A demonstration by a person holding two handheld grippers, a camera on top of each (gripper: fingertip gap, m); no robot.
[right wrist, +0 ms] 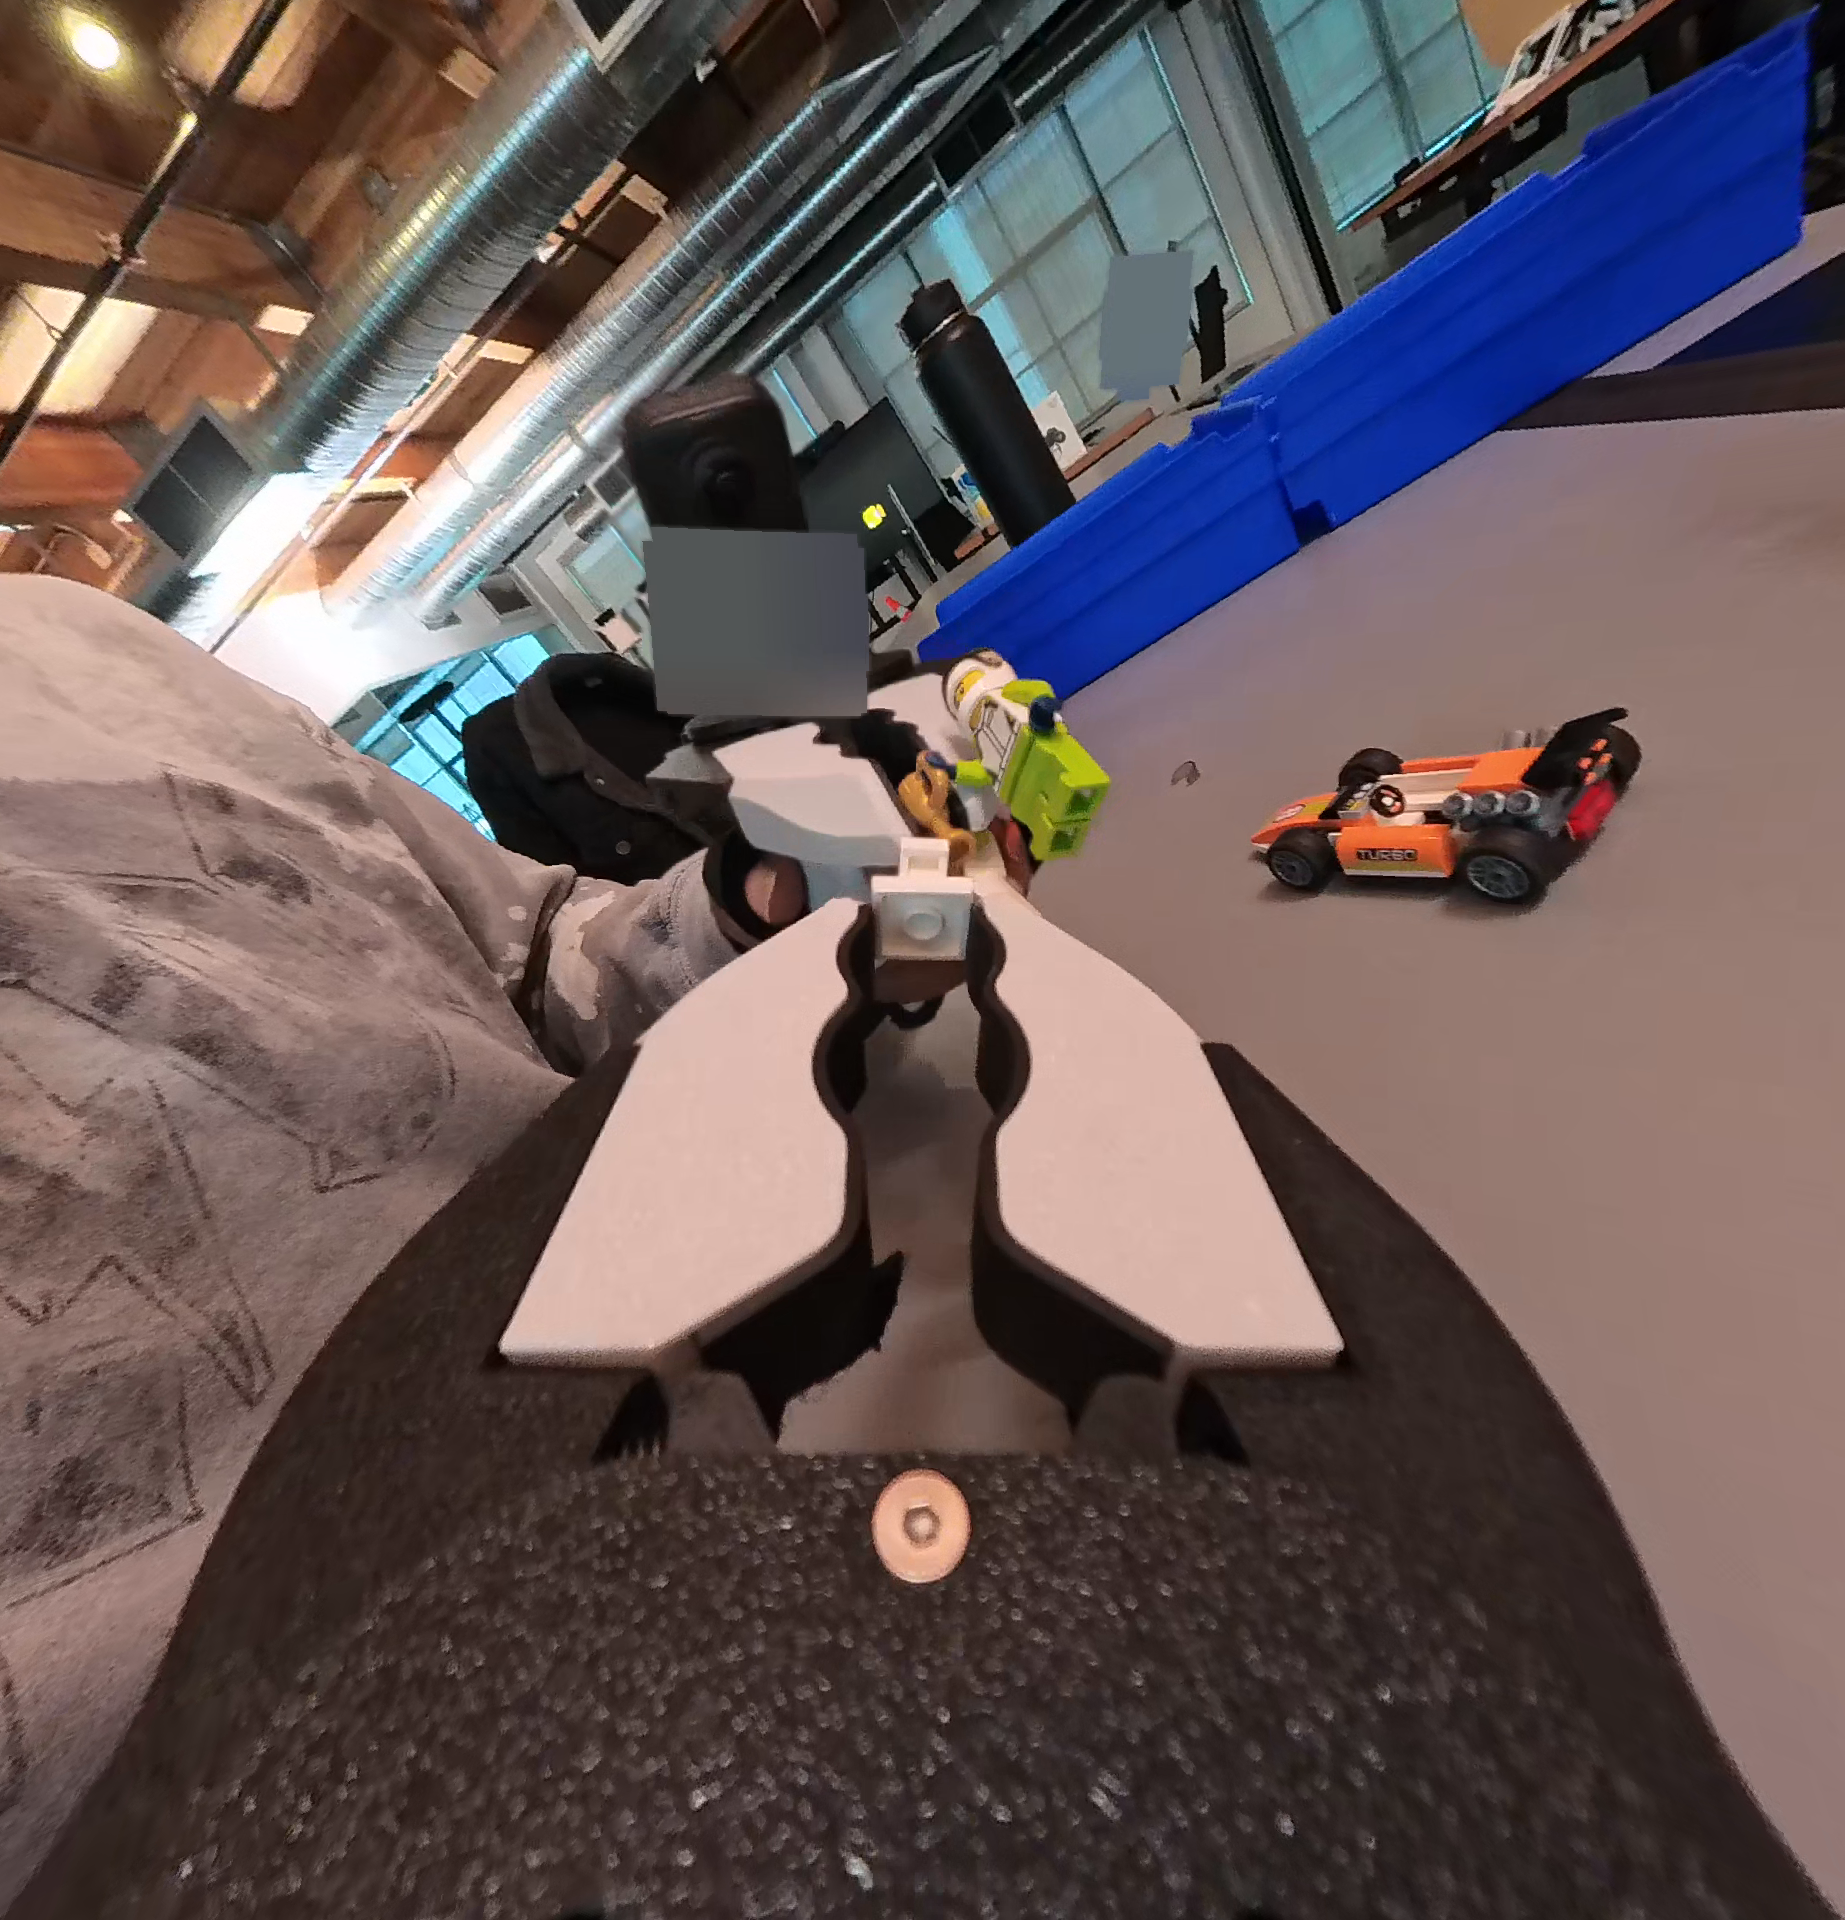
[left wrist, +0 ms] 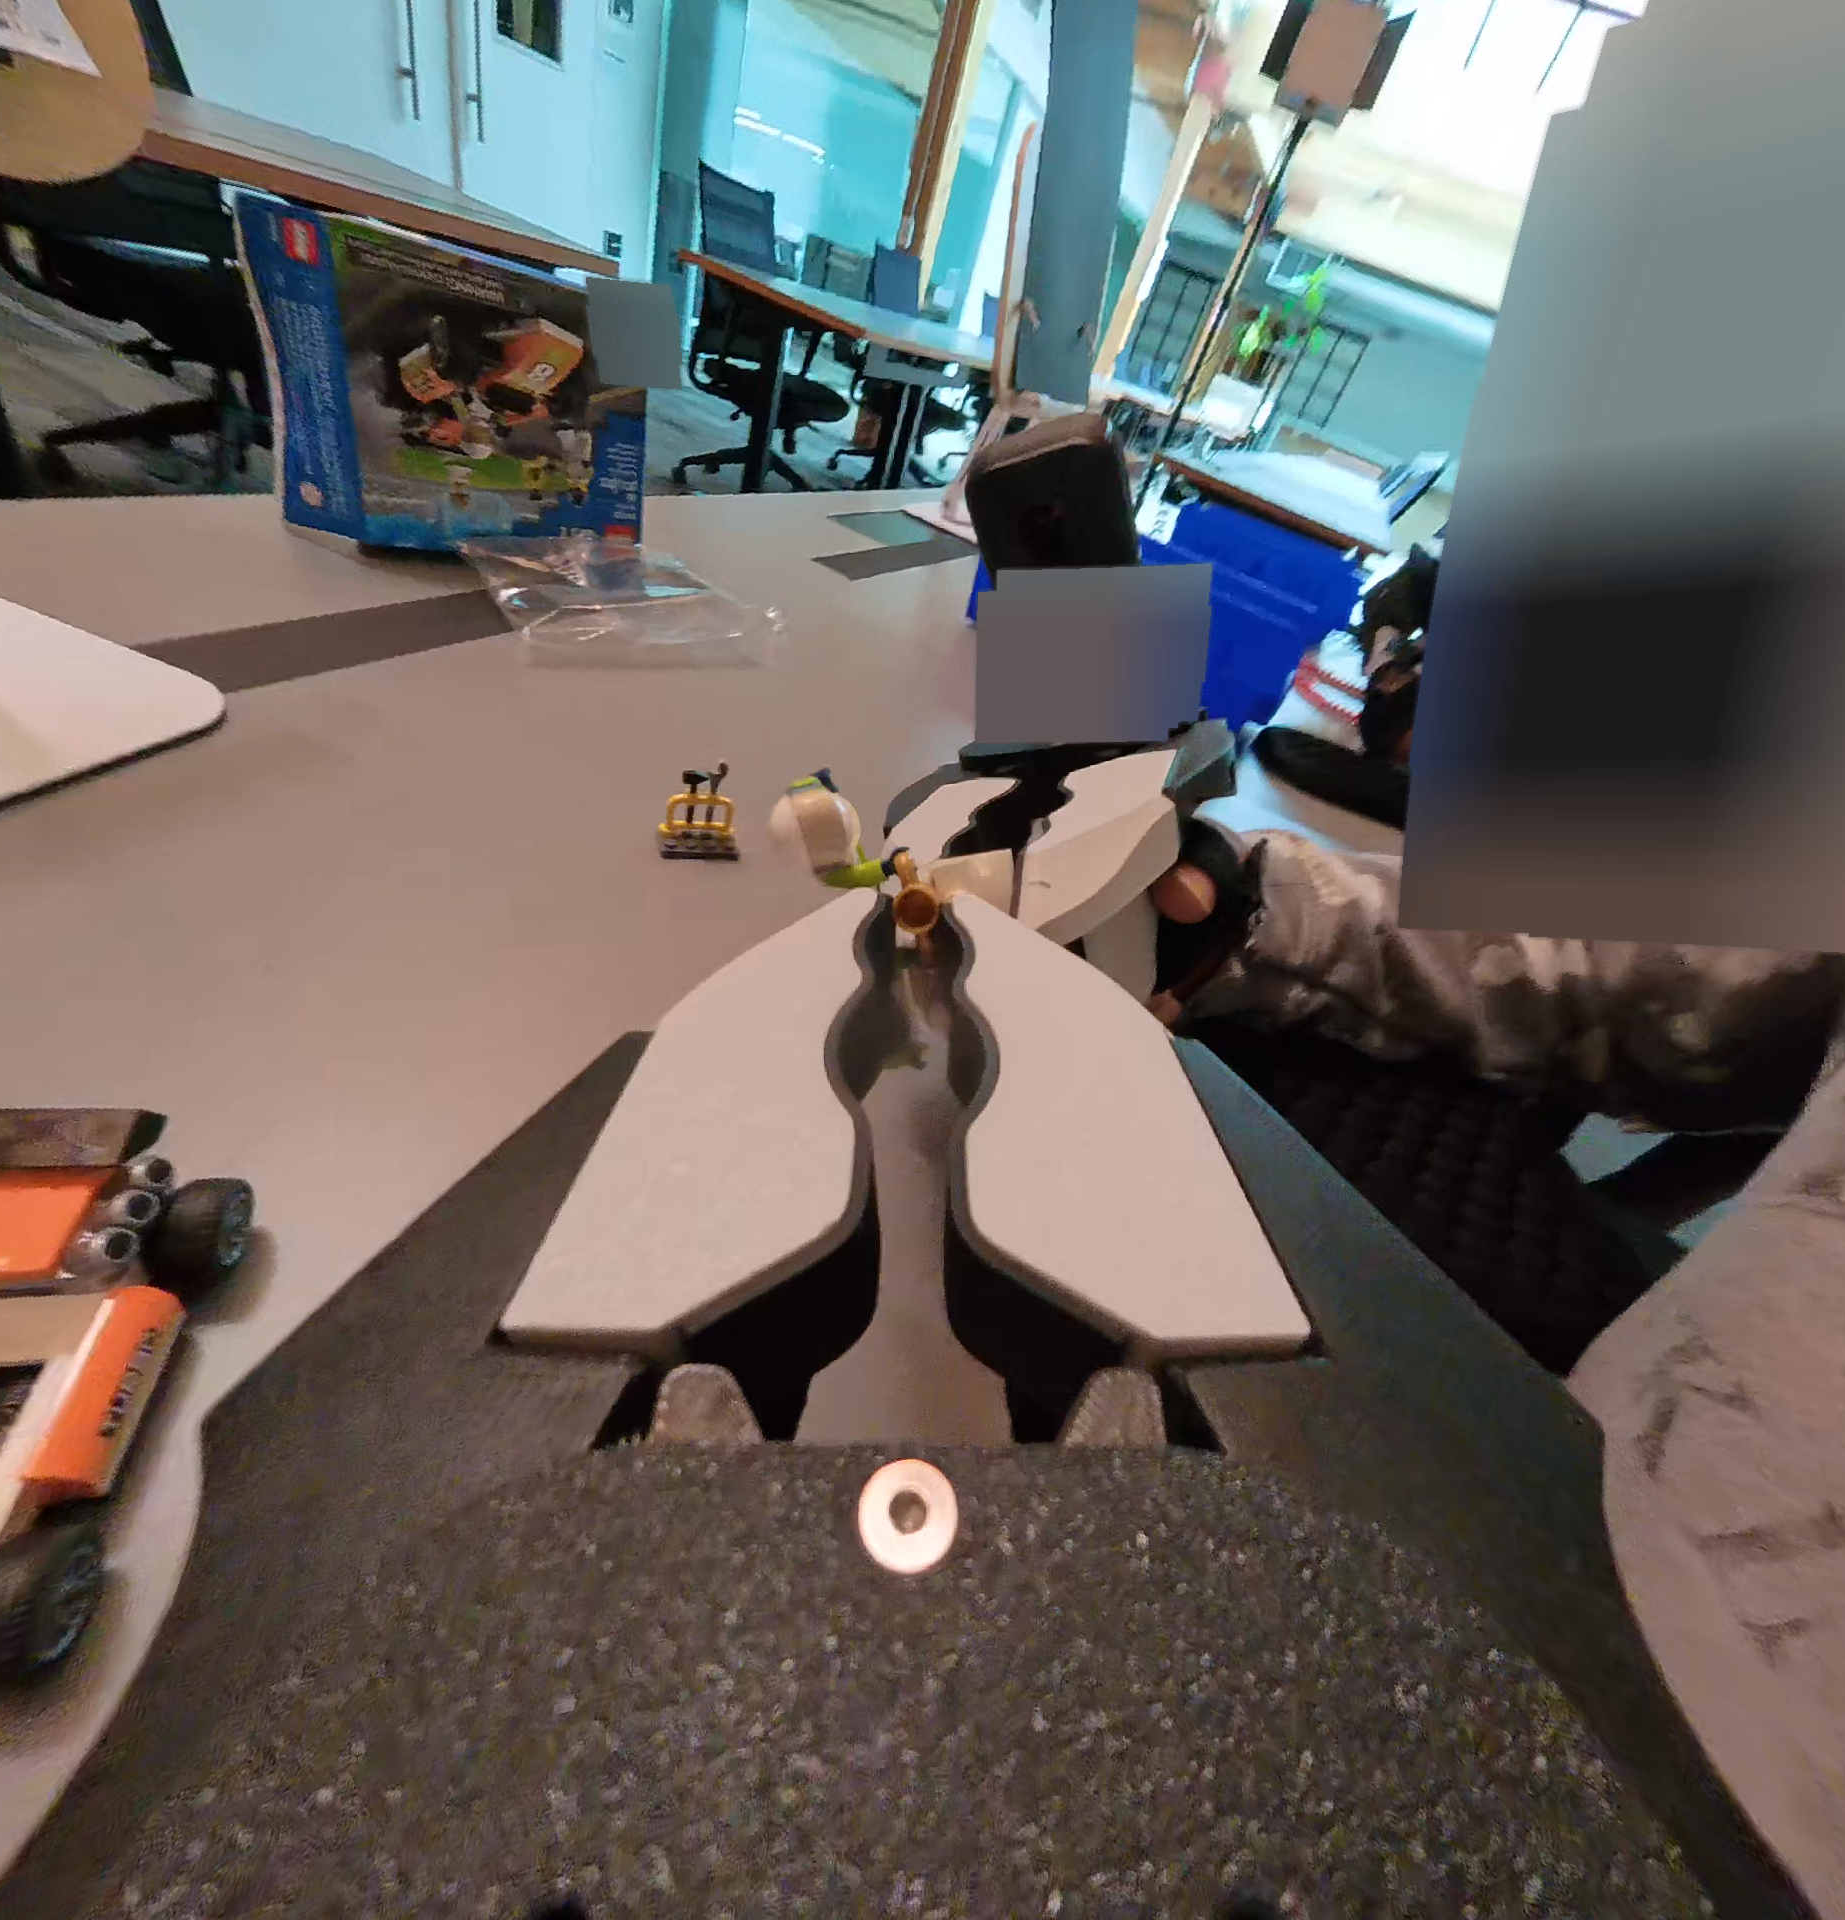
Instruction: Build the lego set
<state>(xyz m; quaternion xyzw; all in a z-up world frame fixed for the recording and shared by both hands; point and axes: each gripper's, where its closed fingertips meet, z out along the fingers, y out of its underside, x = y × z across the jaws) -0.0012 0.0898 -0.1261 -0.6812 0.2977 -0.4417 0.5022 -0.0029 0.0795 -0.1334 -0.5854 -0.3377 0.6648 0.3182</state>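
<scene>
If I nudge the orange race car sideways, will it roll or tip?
The orange race car sits low and wide on four tyres, so tipping seems unlikely. Pushed sideways it would probably skid on the smooth table; pushed lengthwise, likely roll.

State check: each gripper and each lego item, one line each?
left gripper: shut on gold trophy
right gripper: shut on white brick
minifigure: off the table, tilted
orange car: built, on its wheels
lego box: standing upright
plastic bag: lying flat

Lime-green minifigure [right wrist: 1032, 764], gold trophy [left wrist: 916, 906], orange car [right wrist: 1437, 821], blue bins [right wrist: 1365, 416].
</scene>
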